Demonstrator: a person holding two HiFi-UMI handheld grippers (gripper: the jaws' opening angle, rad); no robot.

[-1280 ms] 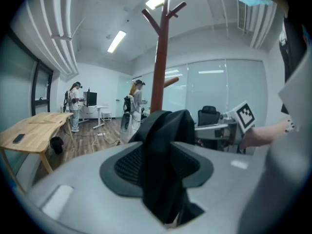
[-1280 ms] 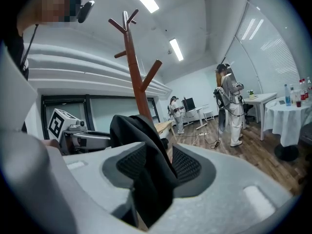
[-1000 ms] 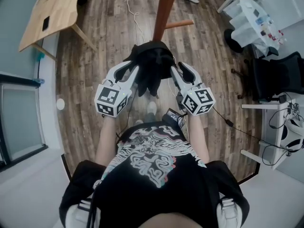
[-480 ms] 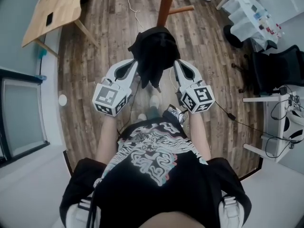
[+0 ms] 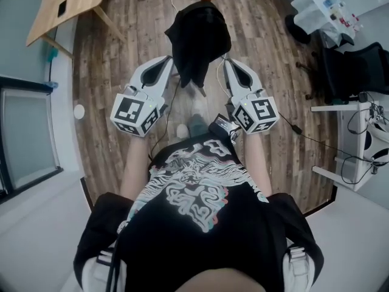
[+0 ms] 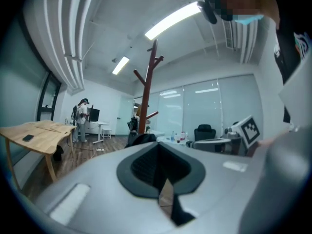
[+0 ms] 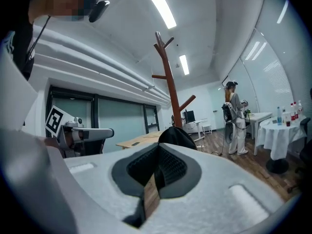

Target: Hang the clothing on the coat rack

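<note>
1. Black clothing (image 5: 197,38) hangs bunched up between the two claws over the wood floor (image 5: 121,56) — only the head view shows the whole bundle.
2. The left gripper (image 5: 172,62) and right gripper (image 5: 226,64) are both clamped tight on it, one on each side.
3. Each gripper view shows its pads pressed together, with just a dark hump of cloth past the tips.
4. The coat rack (image 6: 146,94) stands beyond the clothing. The gripper views show its trunk and branches — the head view only catches a stub of pole at the top edge.
</note>
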